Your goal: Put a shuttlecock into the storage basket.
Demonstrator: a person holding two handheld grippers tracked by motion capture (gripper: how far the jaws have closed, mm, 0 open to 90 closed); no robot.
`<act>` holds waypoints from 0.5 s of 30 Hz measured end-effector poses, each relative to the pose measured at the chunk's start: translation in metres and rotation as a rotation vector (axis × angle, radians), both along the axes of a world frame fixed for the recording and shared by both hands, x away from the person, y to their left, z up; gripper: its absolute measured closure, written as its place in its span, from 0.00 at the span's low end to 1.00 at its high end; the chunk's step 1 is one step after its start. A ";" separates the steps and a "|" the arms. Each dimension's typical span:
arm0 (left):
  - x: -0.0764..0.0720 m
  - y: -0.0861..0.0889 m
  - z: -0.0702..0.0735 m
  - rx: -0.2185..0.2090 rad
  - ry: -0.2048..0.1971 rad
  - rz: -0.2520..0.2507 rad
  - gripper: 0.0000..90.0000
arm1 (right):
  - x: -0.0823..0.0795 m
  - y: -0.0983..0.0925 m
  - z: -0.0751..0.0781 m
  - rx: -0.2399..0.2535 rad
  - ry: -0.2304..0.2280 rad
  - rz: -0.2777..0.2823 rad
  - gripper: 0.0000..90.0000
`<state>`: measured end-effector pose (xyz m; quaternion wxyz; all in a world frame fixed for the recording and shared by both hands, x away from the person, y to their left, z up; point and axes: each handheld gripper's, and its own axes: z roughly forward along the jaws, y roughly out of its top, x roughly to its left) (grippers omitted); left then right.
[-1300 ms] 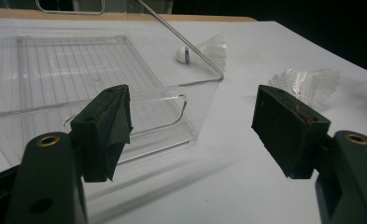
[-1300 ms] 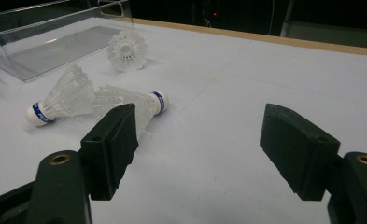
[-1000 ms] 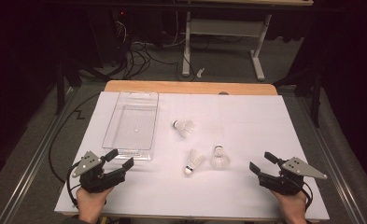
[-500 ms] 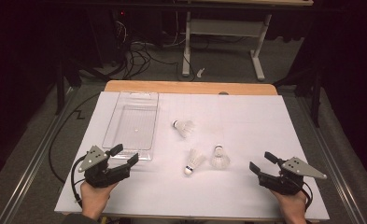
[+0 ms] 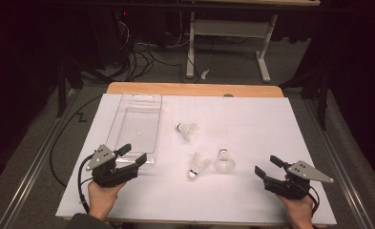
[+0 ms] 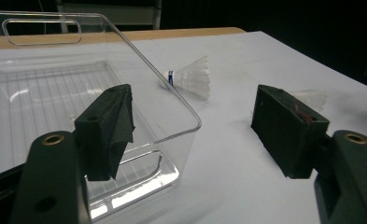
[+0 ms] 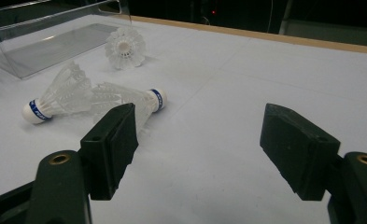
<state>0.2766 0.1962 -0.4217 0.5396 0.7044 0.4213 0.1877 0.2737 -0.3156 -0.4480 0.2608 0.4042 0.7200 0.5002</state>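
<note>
In front of me the table (image 5: 194, 89) showed bare wood only along its far edge; a white sheet (image 5: 252, 191) covered the rest of it, right up to the near edge. Beyond the far edge I saw grey floor (image 5: 290, 71) with a tangle of black cables (image 5: 142, 55) off toward the far left corner. A white metal frame (image 5: 228, 28) stood farther back, and a small white scrap (image 5: 204, 74) lay on the floor between it and the table.

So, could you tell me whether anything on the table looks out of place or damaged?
Nothing looks damaged or spilled. Three shuttlecocks lie loose on the white sheet beside the clear tray: one near it, two close together. Both grippers are open, apart from everything.
</note>
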 end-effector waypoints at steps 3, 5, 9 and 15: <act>0.003 -0.003 0.000 0.017 0.003 -0.014 0.34 | 0.000 0.000 0.000 0.002 0.001 0.002 0.31; 0.004 -0.004 0.001 0.028 0.007 -0.020 0.34 | 0.001 0.000 -0.001 0.003 0.007 0.002 0.31; 0.008 -0.005 0.001 0.027 0.018 -0.026 0.34 | 0.002 0.000 -0.001 0.003 0.009 0.005 0.31; 0.010 -0.009 0.001 0.031 0.018 -0.035 0.34 | 0.002 0.001 -0.002 -0.001 0.012 0.006 0.31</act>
